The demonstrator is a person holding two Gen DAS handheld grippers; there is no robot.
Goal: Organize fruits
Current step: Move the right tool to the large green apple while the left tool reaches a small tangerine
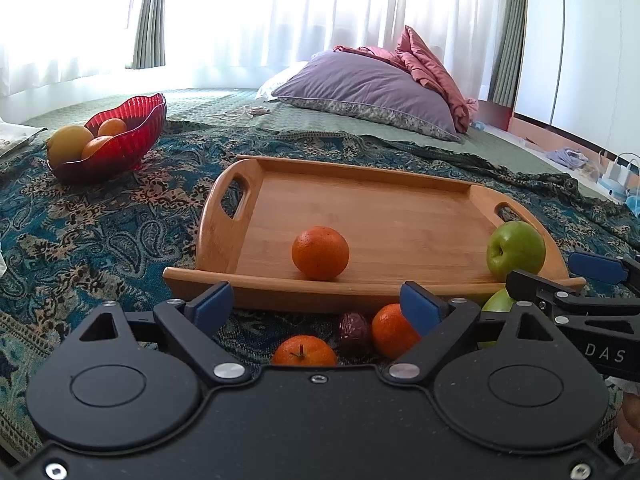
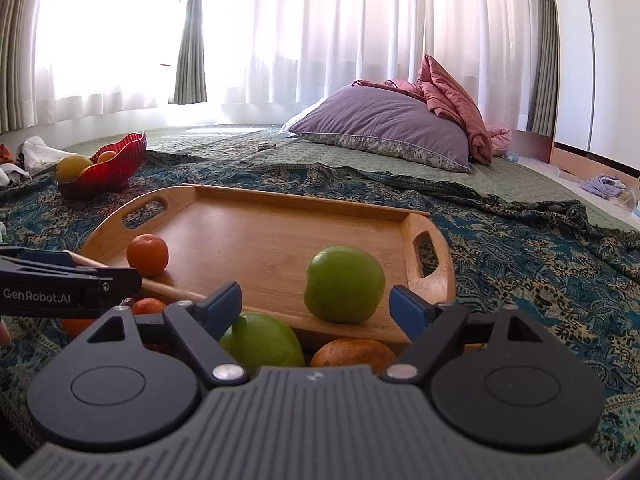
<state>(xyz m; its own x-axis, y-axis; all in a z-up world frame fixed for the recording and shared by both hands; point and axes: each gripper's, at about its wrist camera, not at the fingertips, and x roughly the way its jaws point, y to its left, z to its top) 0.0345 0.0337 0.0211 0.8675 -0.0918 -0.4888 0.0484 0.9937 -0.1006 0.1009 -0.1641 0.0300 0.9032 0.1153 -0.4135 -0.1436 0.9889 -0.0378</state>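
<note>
Just ahead of the left gripper (image 1: 316, 306), whose blue-padded jaws stand wide apart and hold nothing, a wooden tray (image 1: 400, 216) lies on the patterned bedspread (image 1: 100, 232). One round, dimpled orange (image 1: 320, 253) rests inside the tray against its near rim, and a smooth green apple (image 1: 516, 249) sits at the tray's right end. Below the jaws, on the cloth in front of the tray, lie two more oranges (image 1: 390, 330) with a dark wrinkled fruit (image 1: 354, 330) between them.

The right gripper (image 2: 318, 306) is also spread open and empty. The same apple (image 2: 344, 284) shows between its fingers, resting on the tray's near edge. A second green apple (image 2: 266, 340) and an orange (image 2: 352, 354) lie on the bedspread just under the jaws.

Far left, well apart from both grippers, a ribbed red glass bowl (image 1: 128, 132) with a scalloped rim holds yellow and orange fruit. A purple pillow (image 1: 368, 92) lies behind.
</note>
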